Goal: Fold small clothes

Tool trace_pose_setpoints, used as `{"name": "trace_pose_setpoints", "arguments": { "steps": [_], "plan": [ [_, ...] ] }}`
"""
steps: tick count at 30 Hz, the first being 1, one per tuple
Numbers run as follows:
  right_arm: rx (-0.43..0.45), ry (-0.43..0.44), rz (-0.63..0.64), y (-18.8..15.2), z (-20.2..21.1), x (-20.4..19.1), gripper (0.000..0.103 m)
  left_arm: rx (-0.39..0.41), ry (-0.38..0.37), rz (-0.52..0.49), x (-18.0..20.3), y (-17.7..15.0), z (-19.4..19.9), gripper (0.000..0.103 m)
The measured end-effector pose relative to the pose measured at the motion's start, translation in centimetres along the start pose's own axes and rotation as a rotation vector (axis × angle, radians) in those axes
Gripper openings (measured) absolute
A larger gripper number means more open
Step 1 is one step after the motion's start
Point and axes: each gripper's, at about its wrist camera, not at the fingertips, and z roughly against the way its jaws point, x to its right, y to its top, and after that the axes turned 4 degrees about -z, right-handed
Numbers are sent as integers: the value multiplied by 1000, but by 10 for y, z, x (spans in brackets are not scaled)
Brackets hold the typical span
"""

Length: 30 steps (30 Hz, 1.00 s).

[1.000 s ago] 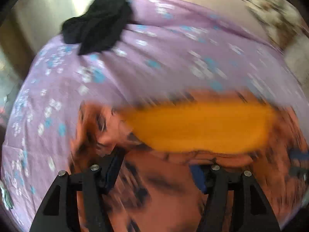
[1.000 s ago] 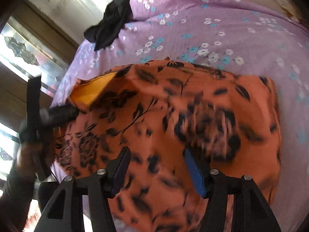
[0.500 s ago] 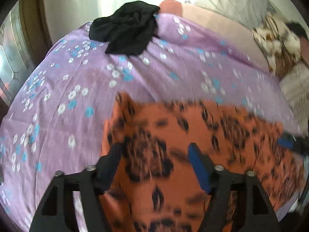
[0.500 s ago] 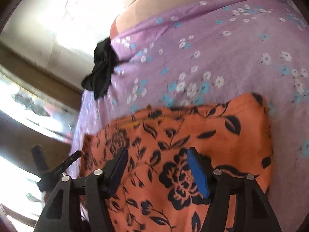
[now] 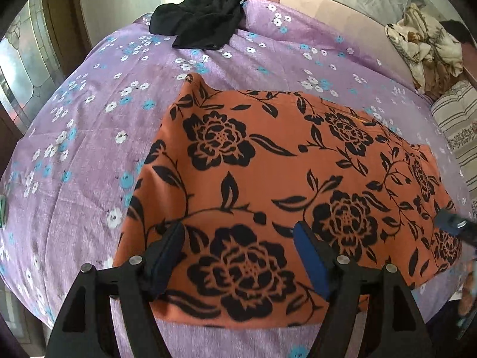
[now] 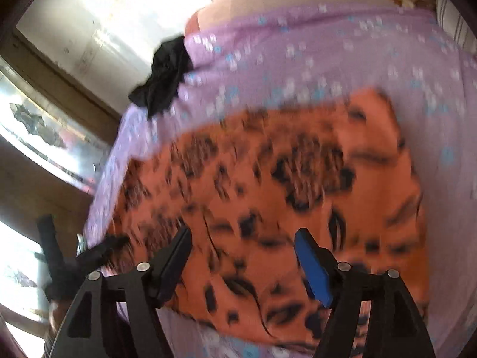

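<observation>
An orange garment with black flower print (image 5: 286, 179) lies folded flat on the purple flowered bedsheet (image 5: 89, 137). My left gripper (image 5: 238, 241) is open and empty, hovering over the garment's near edge. My right gripper (image 6: 241, 247) is open and empty above the same garment (image 6: 283, 185), which is blurred in the right wrist view. The right gripper's tip (image 5: 450, 223) shows at the right edge of the left wrist view. The left gripper (image 6: 74, 256) shows at the lower left of the right wrist view.
A black garment (image 5: 202, 21) lies crumpled at the far end of the bed, also in the right wrist view (image 6: 167, 77). A patterned cloth heap (image 5: 423, 47) and a striped pillow (image 5: 459, 128) sit at the right. A window and wall stand on the left.
The orange lining that showed a second ago is now covered; the garment lies folded flat. Both grippers have pulled back from the cloth and stay open.
</observation>
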Motion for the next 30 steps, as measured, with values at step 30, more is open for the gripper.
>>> {"name": "trace_pose_setpoints", "arguments": {
  "steps": [30],
  "plan": [
    [54,71,-154,102,-19,13,84,-24,24,-45,6,-3,-19,79]
  ]
}}
